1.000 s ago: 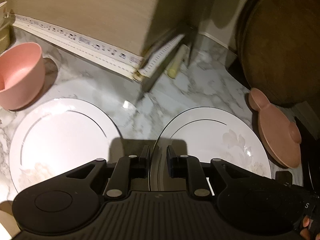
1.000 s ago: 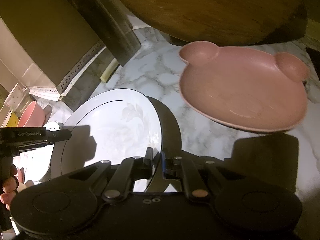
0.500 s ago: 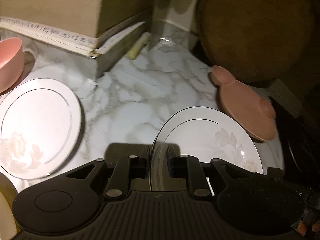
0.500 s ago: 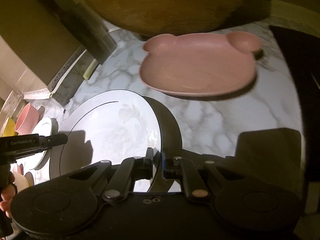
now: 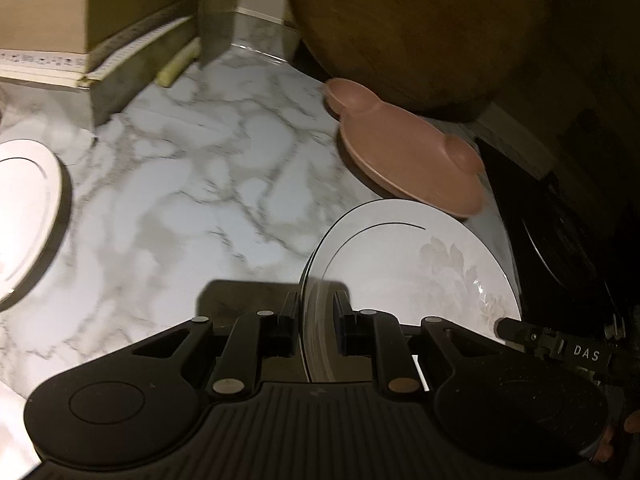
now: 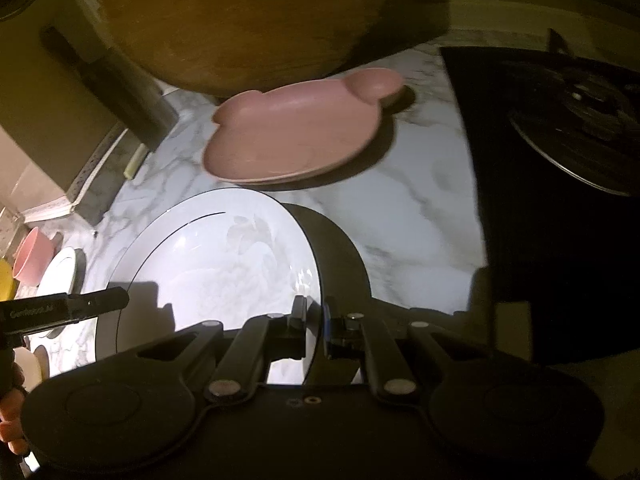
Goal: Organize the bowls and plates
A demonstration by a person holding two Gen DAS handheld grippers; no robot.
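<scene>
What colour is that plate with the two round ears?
The eared plate is a dusty pink all over, with no pattern; the right wrist view shows it best.

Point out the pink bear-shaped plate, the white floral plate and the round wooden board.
Pink bear-shaped plate (image 6: pixel 296 140): right wrist view, its centre.
White floral plate (image 6: pixel 224 264): right wrist view, its well.
Round wooden board (image 5: pixel 416 24): left wrist view, its face.

Left gripper (image 5: pixel 318 320) fingers nearly closed, pinching; right gripper (image 6: pixel 316 322) likewise.

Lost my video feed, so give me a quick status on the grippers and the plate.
Left gripper and right gripper both shut on white plate, opposite rims. Plate lifted over marble counter. Pink bear-shaped plate lies just ahead.
</scene>
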